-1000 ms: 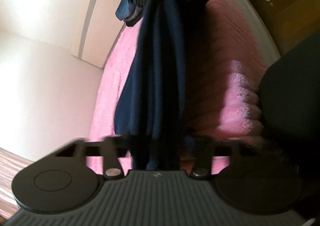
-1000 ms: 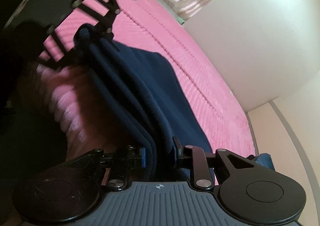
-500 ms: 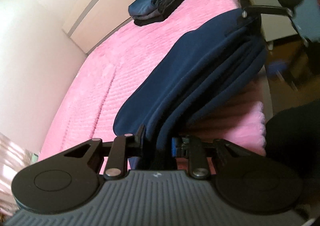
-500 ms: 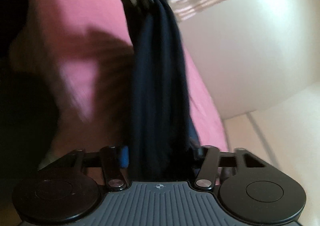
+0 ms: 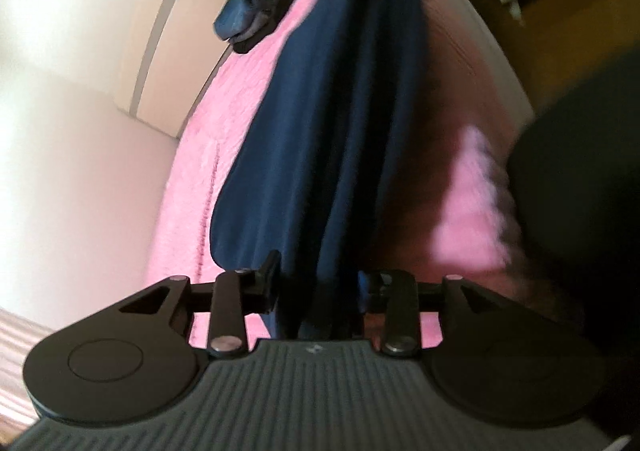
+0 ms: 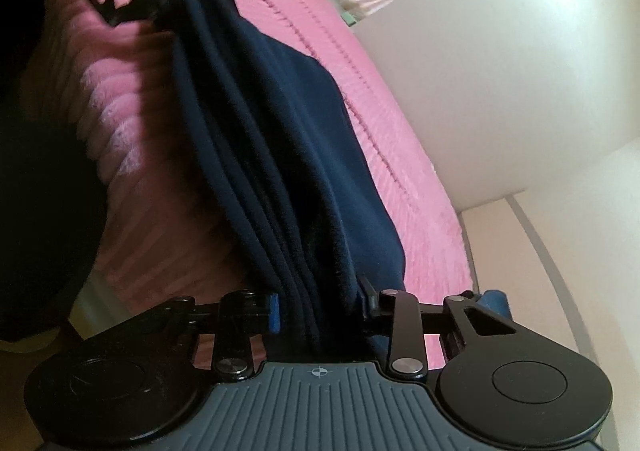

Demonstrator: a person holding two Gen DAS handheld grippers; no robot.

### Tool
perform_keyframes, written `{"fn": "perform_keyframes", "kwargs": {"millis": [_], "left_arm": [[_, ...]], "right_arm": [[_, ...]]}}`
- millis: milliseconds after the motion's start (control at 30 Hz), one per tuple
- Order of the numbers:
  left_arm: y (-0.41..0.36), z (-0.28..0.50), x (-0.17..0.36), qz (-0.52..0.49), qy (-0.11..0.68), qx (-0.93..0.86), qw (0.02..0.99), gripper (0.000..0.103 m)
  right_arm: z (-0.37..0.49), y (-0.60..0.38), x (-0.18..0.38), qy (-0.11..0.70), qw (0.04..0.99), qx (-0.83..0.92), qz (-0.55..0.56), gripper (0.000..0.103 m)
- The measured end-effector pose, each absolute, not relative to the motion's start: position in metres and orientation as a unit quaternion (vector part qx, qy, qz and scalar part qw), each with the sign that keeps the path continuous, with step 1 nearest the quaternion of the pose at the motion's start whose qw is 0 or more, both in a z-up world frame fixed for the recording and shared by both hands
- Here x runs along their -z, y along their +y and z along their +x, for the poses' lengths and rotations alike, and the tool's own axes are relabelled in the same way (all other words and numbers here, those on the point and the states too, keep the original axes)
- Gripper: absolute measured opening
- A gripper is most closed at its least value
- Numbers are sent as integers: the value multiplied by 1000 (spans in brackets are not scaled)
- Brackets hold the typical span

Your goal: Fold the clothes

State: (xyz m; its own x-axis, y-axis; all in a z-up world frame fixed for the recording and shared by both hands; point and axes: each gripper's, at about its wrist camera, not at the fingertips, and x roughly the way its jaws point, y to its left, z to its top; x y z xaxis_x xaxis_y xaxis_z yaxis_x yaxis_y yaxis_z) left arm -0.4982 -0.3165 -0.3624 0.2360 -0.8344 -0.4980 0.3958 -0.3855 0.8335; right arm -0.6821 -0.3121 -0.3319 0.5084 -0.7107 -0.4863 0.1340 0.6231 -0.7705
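Folded navy-blue fabric garment (image 6: 280, 155) stretched between both grippers above the pink ribbed bedspread (image 6: 384, 91).
Right gripper (image 6: 320, 303) jaws, just narrowing, clamp its near end; left gripper (image 5: 316, 283) jaws, just widening, flank the far end, bundle between them.

Black tool (image 6: 318, 303) linkages, silver screws, grey ribbed body, blue pads
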Motion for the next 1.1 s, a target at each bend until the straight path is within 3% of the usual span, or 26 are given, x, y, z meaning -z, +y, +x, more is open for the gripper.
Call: {"fn": "perform_keyframes", "kwargs": {"millis": [33, 167, 333, 833, 1100], "left_arm": [[-316, -499, 370, 597, -199, 579, 519, 42], [-324, -500, 388, 624, -226, 548, 510, 42], [-325, -497, 384, 626, -221, 542, 515, 28], [-305, -485, 365, 600, -209, 567, 524, 26], [-316, -475, 334, 572, -139, 612, 528, 26]], "right_arm": [[-682, -312, 331, 420, 798, 265, -341, 33], [-681, -312, 326, 426, 798, 262, -337, 33], [-682, -302, 314, 429, 800, 262, -327, 33], [-682, -275, 306, 449, 788, 247, -340, 32], [-697, -294, 303, 420, 819, 239, -310, 32]]}}
